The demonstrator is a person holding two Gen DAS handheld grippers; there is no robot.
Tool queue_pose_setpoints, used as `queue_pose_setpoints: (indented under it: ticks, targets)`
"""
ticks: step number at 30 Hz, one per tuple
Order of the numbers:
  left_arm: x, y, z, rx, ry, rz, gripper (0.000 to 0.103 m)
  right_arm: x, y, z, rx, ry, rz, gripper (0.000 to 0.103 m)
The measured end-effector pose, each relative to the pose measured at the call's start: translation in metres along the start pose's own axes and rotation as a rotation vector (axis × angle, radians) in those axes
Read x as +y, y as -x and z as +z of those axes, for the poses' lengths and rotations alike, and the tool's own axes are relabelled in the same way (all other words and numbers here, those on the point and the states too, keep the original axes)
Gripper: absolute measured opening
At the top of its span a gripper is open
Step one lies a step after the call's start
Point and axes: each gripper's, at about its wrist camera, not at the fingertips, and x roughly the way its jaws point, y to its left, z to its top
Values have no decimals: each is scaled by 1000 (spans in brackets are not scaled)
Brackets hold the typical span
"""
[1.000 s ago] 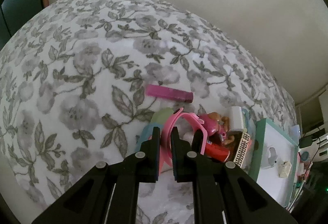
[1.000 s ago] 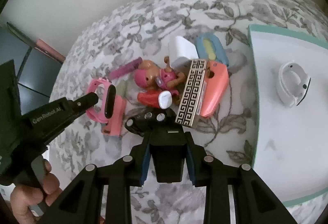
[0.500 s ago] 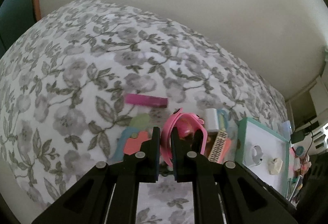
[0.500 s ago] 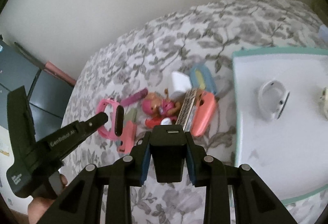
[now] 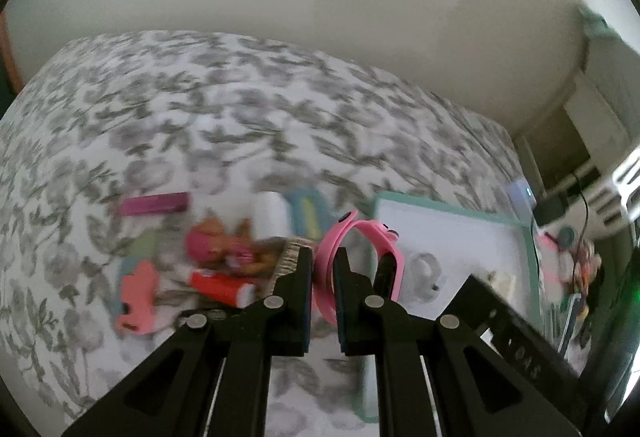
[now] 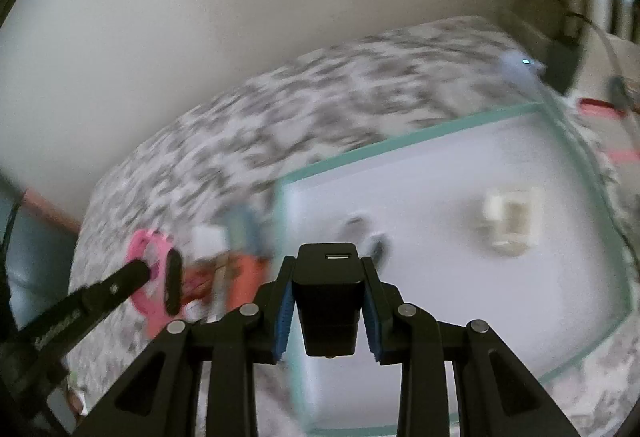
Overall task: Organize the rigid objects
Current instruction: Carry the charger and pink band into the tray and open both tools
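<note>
Left gripper (image 5: pixel 323 257) jaws clamp pink watch (image 5: pixel 360 237); right gripper (image 6: pixel 329 269) jaws grip black charger (image 6: pixel 329 301) over tray (image 6: pixel 440 133).

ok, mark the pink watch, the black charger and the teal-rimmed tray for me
pink watch (image 5: pixel 362 227): left wrist view, top arc of the strap.
black charger (image 6: pixel 329 289): right wrist view, front face below the port.
teal-rimmed tray (image 6: pixel 400 141): right wrist view, far teal rim.

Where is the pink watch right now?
The pink watch is pinched in the left gripper, up off the bed, beside the tray.
</note>
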Motion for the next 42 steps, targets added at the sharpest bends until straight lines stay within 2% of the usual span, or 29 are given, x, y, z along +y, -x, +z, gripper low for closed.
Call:
queue_pose_setpoints:
  ticks: [5, 11, 17, 26, 33, 42]
  targets:
    - [-46, -16, -9, 35, -92, -26, 10, -40, 11, 10, -47, -82, -116, 32]
    - [-70, -30, -20, 70, -155, -40, 10, -62, 20, 17, -83, -117, -168, 32]
    - [-73, -43, -29, 106, -168, -40, 10, -64, 17, 16, -71, -109, -185, 32]
    - [-75, -74, -47, 208, -203, -16, 10, -68, -18, 3, 47, -97, -220, 33]
    - [-70, -89, -52, 251, -202, 9, 10, -67, -19, 2, 45, -79, -231, 33]
    - [-70, -86, -51, 259, -207, 0, 11, -66, -19, 4, 53, -71, -239, 33]
